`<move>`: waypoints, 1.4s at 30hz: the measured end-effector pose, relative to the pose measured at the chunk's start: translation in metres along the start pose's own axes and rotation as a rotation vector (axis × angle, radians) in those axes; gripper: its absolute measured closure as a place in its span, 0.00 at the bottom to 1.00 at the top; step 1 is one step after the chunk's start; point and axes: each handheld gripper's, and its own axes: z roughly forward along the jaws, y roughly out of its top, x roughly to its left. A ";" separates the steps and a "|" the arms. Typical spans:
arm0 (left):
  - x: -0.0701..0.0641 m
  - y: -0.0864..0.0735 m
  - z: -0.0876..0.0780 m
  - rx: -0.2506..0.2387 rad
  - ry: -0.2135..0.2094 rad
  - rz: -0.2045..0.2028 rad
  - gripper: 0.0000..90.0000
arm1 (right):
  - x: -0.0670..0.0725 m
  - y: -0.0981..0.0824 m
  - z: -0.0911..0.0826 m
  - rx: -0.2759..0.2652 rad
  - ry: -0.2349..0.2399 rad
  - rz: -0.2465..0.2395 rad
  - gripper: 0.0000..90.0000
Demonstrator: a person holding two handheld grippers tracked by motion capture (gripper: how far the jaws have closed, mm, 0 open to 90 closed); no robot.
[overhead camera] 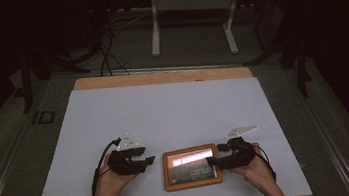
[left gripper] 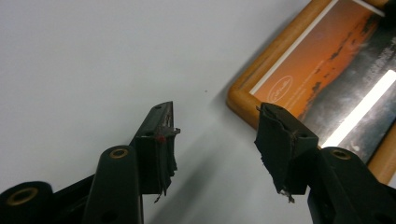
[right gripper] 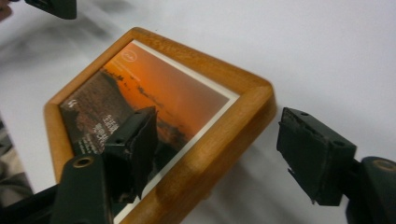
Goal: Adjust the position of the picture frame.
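We count two grippers, each with two black jaws, four jaws in all.

Item one, the right gripper (right gripper: pixel 212 154): its jaws are spread wide apart and straddle one side rail of the frame, one jaw over the glass and the other outside the wooden edge, above the white surface. We see a gap between each jaw and the wood, so nothing is clamped. In the high view this gripper (overhead camera: pixel 214 161) sits at the frame's right edge, carried by the right hand (overhead camera: pixel 254 169).

Item two, the left gripper (left gripper: pixel 215 140): its jaws also stand released, with bare white surface between them. Worn padding on both jaws is frayed at the edges. One jaw lies just beside a rounded corner of the frame; we cannot tell whether it touches. In the high view this gripper (overhead camera: pixel 149 160) sits just left of the frame, carried by the left hand (overhead camera: pixel 109 181).

Item three, one wooden picture frame (overhead camera: pixel 191 167), lying flat, face up, near the table's front edge, between the two grippers. It holds one orange sunset print with a white border; the glass reflects a bright strip of light.

Item four, one white sheet (overhead camera: pixel 164 109) covering one wooden table (overhead camera: pixel 160 77).
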 end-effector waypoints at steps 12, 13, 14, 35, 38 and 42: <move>-0.014 0.013 0.015 0.009 -0.111 0.067 0.48 | -0.010 0.006 0.016 0.074 0.117 0.086 0.27; -0.014 0.016 0.017 0.010 -0.121 0.078 0.48 | -0.011 0.006 0.016 0.073 0.120 0.086 0.28; -0.014 0.019 0.020 0.012 -0.126 0.081 0.48 | -0.012 0.007 0.016 0.068 0.125 0.092 0.30; -0.020 0.069 0.058 0.072 -0.265 0.205 0.51 | -0.021 0.022 0.016 -0.011 0.204 0.128 0.54; -0.023 0.075 0.055 0.082 -0.286 0.238 0.52 | -0.018 0.029 0.012 -0.050 0.225 0.125 0.60; -0.029 0.088 0.051 0.089 -0.326 0.279 0.56 | -0.011 0.039 0.004 -0.093 0.267 0.099 0.66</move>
